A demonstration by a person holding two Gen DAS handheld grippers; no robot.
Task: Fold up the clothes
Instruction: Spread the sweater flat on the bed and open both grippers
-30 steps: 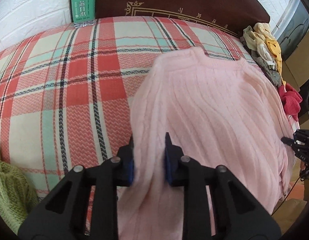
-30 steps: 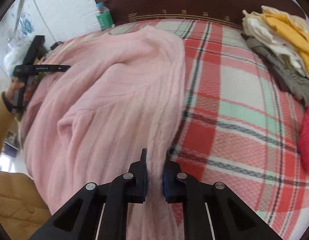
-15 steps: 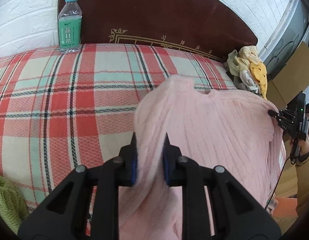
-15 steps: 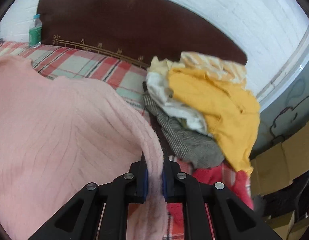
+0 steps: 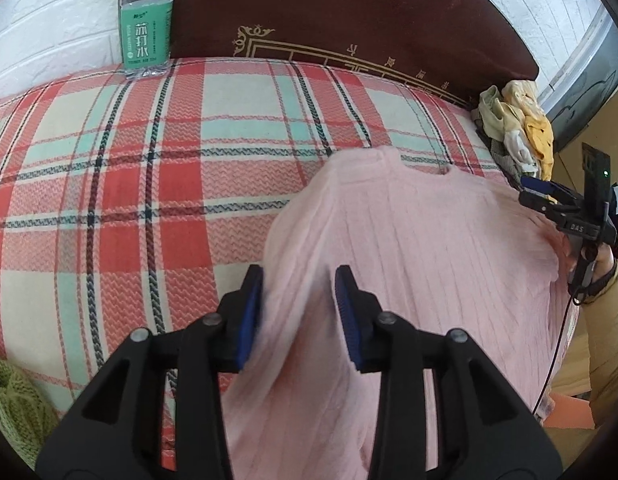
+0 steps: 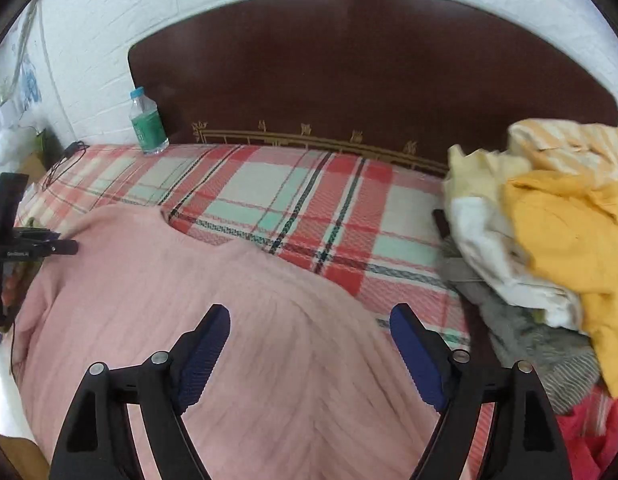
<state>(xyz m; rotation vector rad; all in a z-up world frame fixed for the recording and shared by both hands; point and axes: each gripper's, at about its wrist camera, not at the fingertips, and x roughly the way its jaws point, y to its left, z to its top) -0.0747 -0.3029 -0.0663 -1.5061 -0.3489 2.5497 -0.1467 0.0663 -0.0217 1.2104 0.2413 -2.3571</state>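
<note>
A pink ribbed sweater [image 5: 409,248] lies on the plaid bed cover [image 5: 149,184], neckline toward the headboard; it also shows in the right wrist view [image 6: 237,320]. My left gripper [image 5: 299,288] is open, its jaws apart around a fold of the sweater's left edge. My right gripper [image 6: 309,320] is wide open above the sweater's right side, holding nothing. The right gripper also shows in the left wrist view [image 5: 565,208], and the left gripper in the right wrist view [image 6: 33,246].
A water bottle [image 5: 145,20] stands by the dark headboard [image 6: 369,80]. A pile of yellow, white and grey clothes [image 6: 549,220] lies at the bed's right, with a red garment [image 6: 589,432] below it. A green knit [image 5: 13,408] lies at the left.
Both grippers have opened and let go of the pink sweater. The sweater has dropped flat onto the bed. The right wrist view has swung left toward the headboard.
</note>
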